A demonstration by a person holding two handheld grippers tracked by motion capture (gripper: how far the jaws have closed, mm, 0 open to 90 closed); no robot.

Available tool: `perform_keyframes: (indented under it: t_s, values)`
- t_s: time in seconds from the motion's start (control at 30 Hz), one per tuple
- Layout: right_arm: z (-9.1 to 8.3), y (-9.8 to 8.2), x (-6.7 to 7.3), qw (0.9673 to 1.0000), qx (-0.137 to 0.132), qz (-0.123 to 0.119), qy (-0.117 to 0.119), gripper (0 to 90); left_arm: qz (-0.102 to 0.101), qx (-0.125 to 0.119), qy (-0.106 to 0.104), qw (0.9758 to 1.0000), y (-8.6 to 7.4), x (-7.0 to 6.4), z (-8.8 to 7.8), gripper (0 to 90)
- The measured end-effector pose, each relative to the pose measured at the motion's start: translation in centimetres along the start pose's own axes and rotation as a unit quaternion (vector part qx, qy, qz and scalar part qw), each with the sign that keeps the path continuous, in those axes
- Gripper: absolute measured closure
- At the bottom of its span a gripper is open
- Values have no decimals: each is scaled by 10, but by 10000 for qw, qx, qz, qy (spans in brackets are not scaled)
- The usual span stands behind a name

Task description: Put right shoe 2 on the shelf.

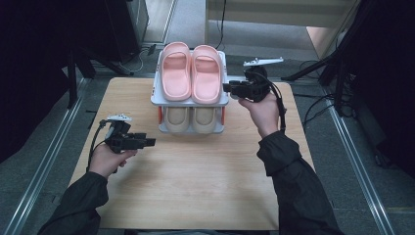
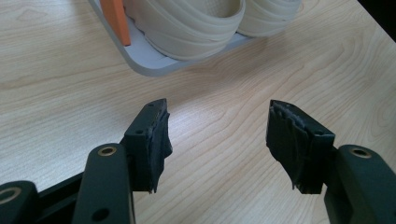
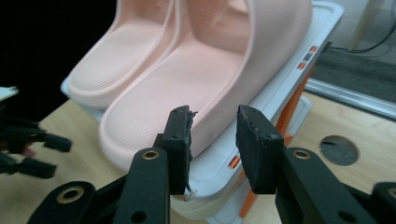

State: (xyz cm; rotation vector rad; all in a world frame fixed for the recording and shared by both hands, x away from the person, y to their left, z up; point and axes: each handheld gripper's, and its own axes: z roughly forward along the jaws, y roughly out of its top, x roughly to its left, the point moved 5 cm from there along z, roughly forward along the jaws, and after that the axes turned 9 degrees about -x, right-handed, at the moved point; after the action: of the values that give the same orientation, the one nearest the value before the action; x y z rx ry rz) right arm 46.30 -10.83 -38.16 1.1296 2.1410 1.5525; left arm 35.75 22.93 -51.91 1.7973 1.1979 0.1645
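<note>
A white two-shelf rack (image 1: 189, 103) stands at the table's far middle. A pink pair of slippers (image 1: 175, 71) (image 1: 206, 73) lies on its top shelf, and a beige pair (image 1: 176, 120) sits on the lower one. My right gripper (image 1: 226, 88) is level at the rack's right side, beside the top shelf. In the right gripper view its jaws (image 3: 214, 130) stand a little apart, with the nearer pink slipper's (image 3: 187, 93) side edge just beyond the gap and no pad pressing on it. My left gripper (image 1: 151, 142) hovers open over bare table, left of the rack, with nothing between its jaws (image 2: 217, 135).
The wooden table (image 1: 195, 181) has free room in front of the rack and a round hole (image 3: 339, 149) near its far right. Orange posts (image 2: 116, 21) carry the rack's shelves. Metal rails run along both sides of the table, and dark stands and cables lie beyond it.
</note>
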Motion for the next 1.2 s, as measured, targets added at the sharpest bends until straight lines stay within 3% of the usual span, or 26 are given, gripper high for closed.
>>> perform_keyframes:
  t_s: [0.3,0.7,1.2]
  values:
    - [-14,-28,5,9997,-5,-247,38,648,-1,38,-52,10000,4,-2,7,384]
    - [-24,-71,6,9998,-2,-127,177,625,41,132,-67,9999,9,-5,19,383]
    - [-27,-115,17,9992,61,-204,341,587,72,204,-134,9997,12,-9,27,377]
